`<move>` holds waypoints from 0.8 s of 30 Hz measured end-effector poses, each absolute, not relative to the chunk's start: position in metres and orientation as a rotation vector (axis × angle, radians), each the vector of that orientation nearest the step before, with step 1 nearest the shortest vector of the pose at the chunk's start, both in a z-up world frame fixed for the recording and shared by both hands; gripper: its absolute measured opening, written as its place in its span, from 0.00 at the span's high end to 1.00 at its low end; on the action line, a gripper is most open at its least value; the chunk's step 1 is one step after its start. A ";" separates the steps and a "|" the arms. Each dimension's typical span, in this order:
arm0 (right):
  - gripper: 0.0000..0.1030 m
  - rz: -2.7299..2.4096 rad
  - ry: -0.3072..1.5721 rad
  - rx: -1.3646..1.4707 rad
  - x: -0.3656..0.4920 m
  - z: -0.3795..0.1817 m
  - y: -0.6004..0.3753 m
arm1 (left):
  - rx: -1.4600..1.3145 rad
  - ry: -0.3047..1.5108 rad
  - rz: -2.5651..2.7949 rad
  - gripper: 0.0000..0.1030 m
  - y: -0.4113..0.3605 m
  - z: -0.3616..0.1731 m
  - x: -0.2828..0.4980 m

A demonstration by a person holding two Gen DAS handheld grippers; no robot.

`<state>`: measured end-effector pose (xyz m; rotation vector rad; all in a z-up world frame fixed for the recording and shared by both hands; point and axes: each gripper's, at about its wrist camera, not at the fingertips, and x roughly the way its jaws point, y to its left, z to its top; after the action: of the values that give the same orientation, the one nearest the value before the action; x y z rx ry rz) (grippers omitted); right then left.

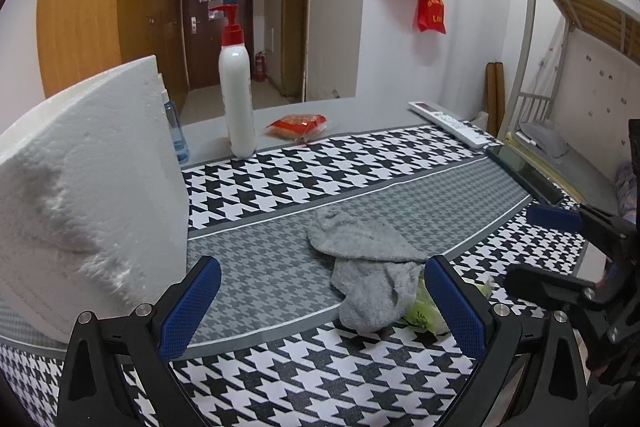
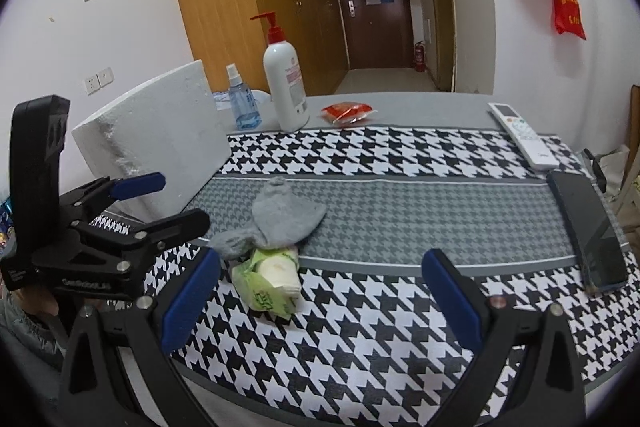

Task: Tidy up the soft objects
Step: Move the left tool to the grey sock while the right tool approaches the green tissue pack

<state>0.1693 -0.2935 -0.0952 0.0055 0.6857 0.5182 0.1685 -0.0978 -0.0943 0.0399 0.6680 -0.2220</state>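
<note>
A grey sock (image 1: 368,267) (image 2: 280,215) lies crumpled on the houndstooth table mat, partly over a green tissue pack (image 1: 426,311) (image 2: 272,281). A white foam block (image 1: 88,195) (image 2: 160,147) stands at the left. My left gripper (image 1: 320,303) is open and empty, its fingers either side of the sock's near end. It also shows in the right wrist view (image 2: 160,203). My right gripper (image 2: 320,295) is open and empty, just in front of the tissue pack. It also shows in the left wrist view (image 1: 536,247).
A white pump bottle (image 1: 238,95) (image 2: 286,87), a blue spray bottle (image 2: 240,99) and a red snack packet (image 1: 298,125) (image 2: 348,113) stand at the back. A white remote (image 2: 524,135) and a black phone (image 2: 592,231) lie at the right edge.
</note>
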 end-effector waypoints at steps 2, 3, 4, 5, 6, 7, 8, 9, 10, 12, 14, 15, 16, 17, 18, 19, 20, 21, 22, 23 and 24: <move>0.01 0.524 0.693 -0.001 0.170 -0.097 -0.292 | 0.052 0.681 -0.244 0.01 -0.101 -0.096 0.173; 0.01 0.527 0.696 -0.005 0.170 -0.098 -0.292 | 0.065 0.682 -0.246 0.01 -0.104 -0.097 0.175; 0.01 0.534 0.700 -0.011 0.170 -0.099 -0.291 | 0.070 0.681 -0.244 0.01 -0.104 -0.097 0.175; 0.01 0.539 0.701 -0.014 0.170 -0.100 -0.290 | 0.071 0.684 -0.248 0.01 -0.106 -0.097 0.176; 0.01 0.543 0.702 -0.015 0.170 -0.100 -0.289 | 0.069 0.694 -0.257 0.01 -0.107 -0.098 0.178; 0.01 0.538 0.704 -0.019 0.170 -0.101 -0.289 | 0.065 0.701 -0.266 0.01 -0.107 -0.098 0.180; 0.01 0.532 0.706 -0.023 0.171 -0.101 -0.289 | 0.064 0.706 -0.269 0.01 -0.107 -0.099 0.182; 0.01 0.531 0.709 -0.022 0.172 -0.102 -0.289 | 0.066 0.710 -0.271 0.01 -0.107 -0.099 0.184; 0.01 0.535 0.713 -0.017 0.173 -0.103 -0.291 | 0.068 0.714 -0.273 0.01 -0.108 -0.100 0.185; 0.01 0.537 0.717 -0.021 0.174 -0.104 -0.291 | 0.070 0.716 -0.276 0.01 -0.108 -0.100 0.188; 0.01 0.535 0.717 -0.041 0.173 -0.106 -0.291 | 0.063 0.718 -0.281 0.01 -0.107 -0.100 0.191; 0.01 0.536 0.719 -0.045 0.173 -0.107 -0.290 | 0.055 0.721 -0.283 0.01 -0.106 -0.100 0.194; 0.01 0.539 0.723 -0.047 0.174 -0.108 -0.290 | 0.044 0.731 -0.284 0.01 -0.106 -0.102 0.197; 0.01 0.541 0.724 -0.048 0.174 -0.109 -0.289 | 0.037 0.741 -0.289 0.01 -0.106 -0.104 0.199; 0.01 0.542 0.726 -0.050 0.174 -0.109 -0.289 | 0.031 0.756 -0.298 0.01 -0.106 -0.106 0.201; 0.01 0.539 0.731 -0.051 0.174 -0.111 -0.289 | 0.029 0.775 -0.309 0.01 -0.107 -0.109 0.204; 0.01 0.538 0.734 -0.051 0.175 -0.112 -0.289 | 0.027 0.780 -0.313 0.01 -0.107 -0.110 0.206; 0.01 0.539 0.736 -0.051 0.175 -0.113 -0.289 | 0.024 0.783 -0.313 0.02 -0.108 -0.111 0.207; 0.01 0.540 0.739 -0.049 0.176 -0.113 -0.291 | 0.023 0.787 -0.313 0.02 -0.109 -0.112 0.209; 0.01 0.536 0.743 -0.046 0.176 -0.114 -0.292 | 0.023 0.791 -0.316 0.03 -0.110 -0.112 0.210; 0.01 0.532 0.744 -0.045 0.176 -0.115 -0.294 | 0.017 0.795 -0.322 0.03 -0.110 -0.113 0.210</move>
<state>0.1764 -0.2935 -0.1151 -0.0453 0.7445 0.5322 0.2104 -0.1099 -0.1134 0.0171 0.7949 -0.3222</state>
